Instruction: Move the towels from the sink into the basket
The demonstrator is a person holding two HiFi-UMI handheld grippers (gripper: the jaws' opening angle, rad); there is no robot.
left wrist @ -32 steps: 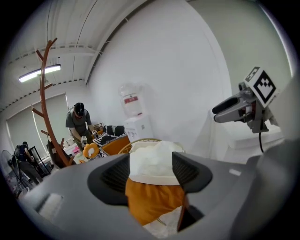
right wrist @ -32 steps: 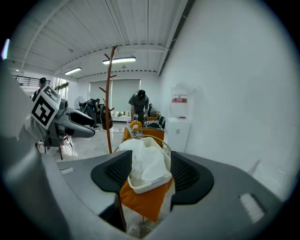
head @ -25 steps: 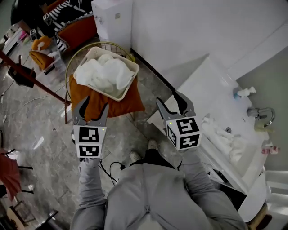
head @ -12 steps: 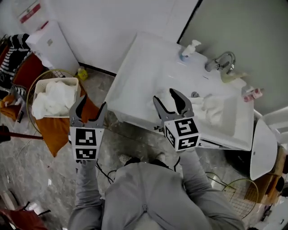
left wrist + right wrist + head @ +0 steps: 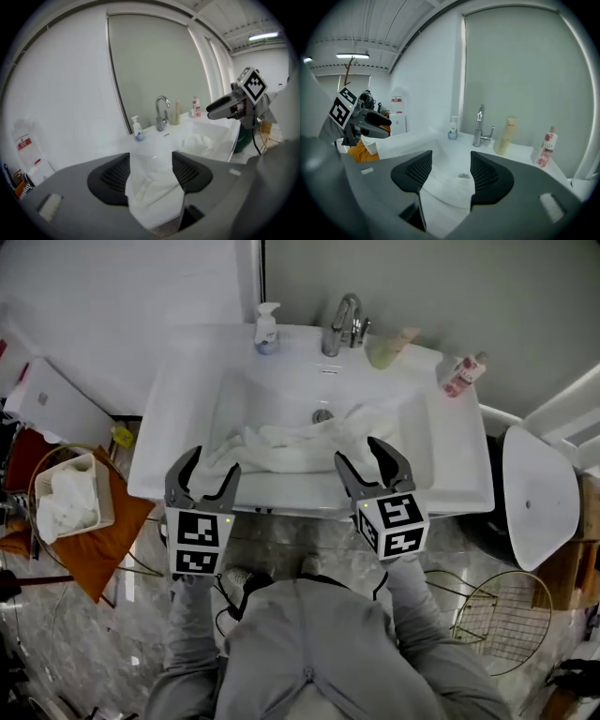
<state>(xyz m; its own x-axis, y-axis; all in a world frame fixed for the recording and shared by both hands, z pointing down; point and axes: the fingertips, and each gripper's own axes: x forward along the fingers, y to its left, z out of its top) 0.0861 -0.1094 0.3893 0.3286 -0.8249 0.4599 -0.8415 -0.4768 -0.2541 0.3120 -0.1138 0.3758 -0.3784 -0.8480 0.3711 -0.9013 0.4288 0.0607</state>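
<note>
Your left gripper [image 5: 208, 472] and right gripper [image 5: 364, 463] hang over the front edge of the sink [image 5: 183, 381], both with jaws apart and nothing clamped. The towels [image 5: 281, 442] lie bunched in the basin just past your jaws, below the faucet [image 5: 342, 324]. The basket [image 5: 106, 498] sits well off to your left on an orange cushion [image 5: 103, 554], with white cloth in it.

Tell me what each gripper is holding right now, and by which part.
Nothing is held. The left gripper and right gripper both have jaws apart and empty near the sink; the towels lie loose inside it.
</note>
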